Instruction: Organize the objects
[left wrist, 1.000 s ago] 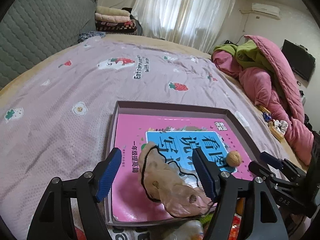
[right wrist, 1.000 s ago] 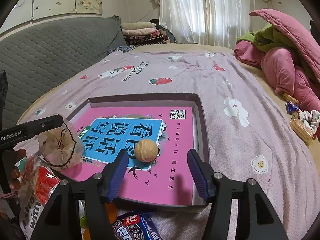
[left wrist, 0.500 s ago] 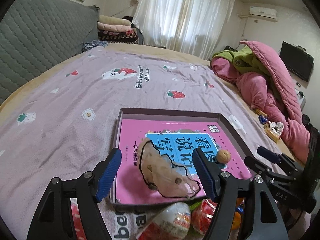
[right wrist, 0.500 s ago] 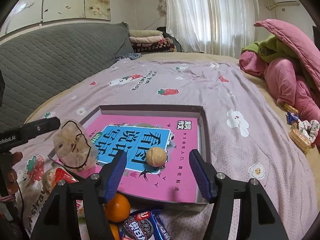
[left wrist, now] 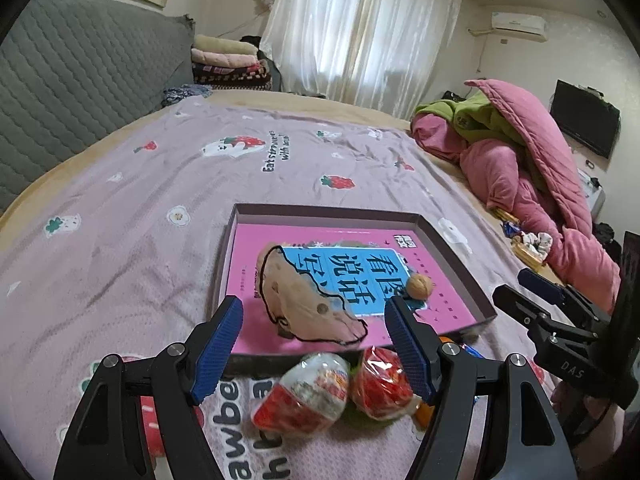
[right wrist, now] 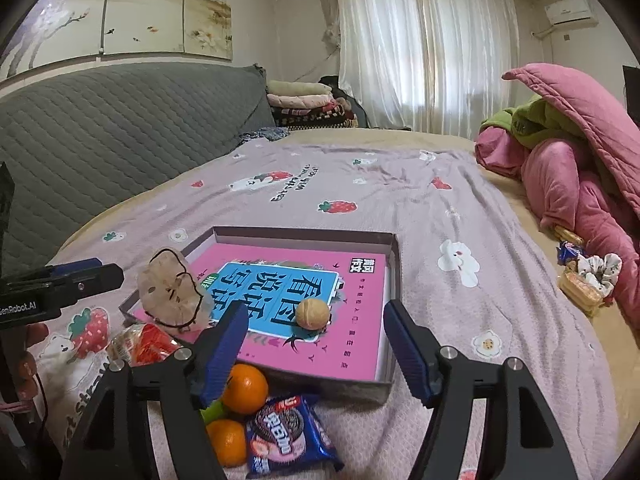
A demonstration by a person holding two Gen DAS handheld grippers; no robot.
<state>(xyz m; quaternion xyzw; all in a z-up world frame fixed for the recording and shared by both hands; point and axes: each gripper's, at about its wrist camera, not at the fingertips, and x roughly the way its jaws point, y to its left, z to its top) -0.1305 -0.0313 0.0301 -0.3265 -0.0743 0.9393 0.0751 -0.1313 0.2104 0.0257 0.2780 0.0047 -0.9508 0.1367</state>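
Pink book (right wrist: pixel 320 320) in the shallow grey tray (right wrist: pixel 394 264) lies ahead of both jaws; left gripper (left wrist: pixel 314 344) spread empty, right gripper (right wrist: pixel 316 350) opening, empty.

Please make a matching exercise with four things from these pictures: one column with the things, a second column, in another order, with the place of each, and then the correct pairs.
Things:
1. walnut
2. pink book
3. two oranges
4. folded blankets

Places:
A. stacked at the far end of the grey headboard
B. on the bedsheet, in front of the box's near wall
C. on the book's cover
D. flat inside the shallow box

Pairs: 1-C, 2-D, 3-B, 4-A
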